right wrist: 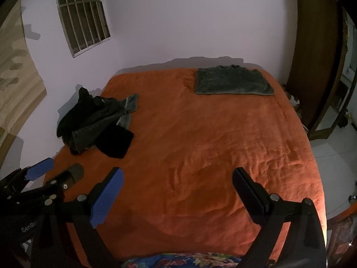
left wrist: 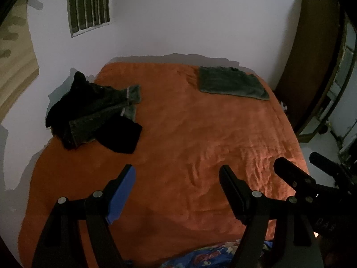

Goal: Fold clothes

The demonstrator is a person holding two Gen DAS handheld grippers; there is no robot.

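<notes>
While heap (left wrist: 93, 114) lies crumpled, grey garment (left wrist: 233, 82) lies folded flat.

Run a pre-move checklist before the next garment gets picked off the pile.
1. Left hand-held gripper open, nothing between its fingers: ok.
2. Right hand-held gripper open, nothing between its fingers: ok.
3. Pile of dark clothes unfolded at the bed's left edge, in plain view: ok.
4. Folded green garment lies flat at the far right, apart from the pile: ok.
5. Orange blanket bare in the middle for folding: ok.
6. Which garment lies topmost: cannot tell.
</notes>
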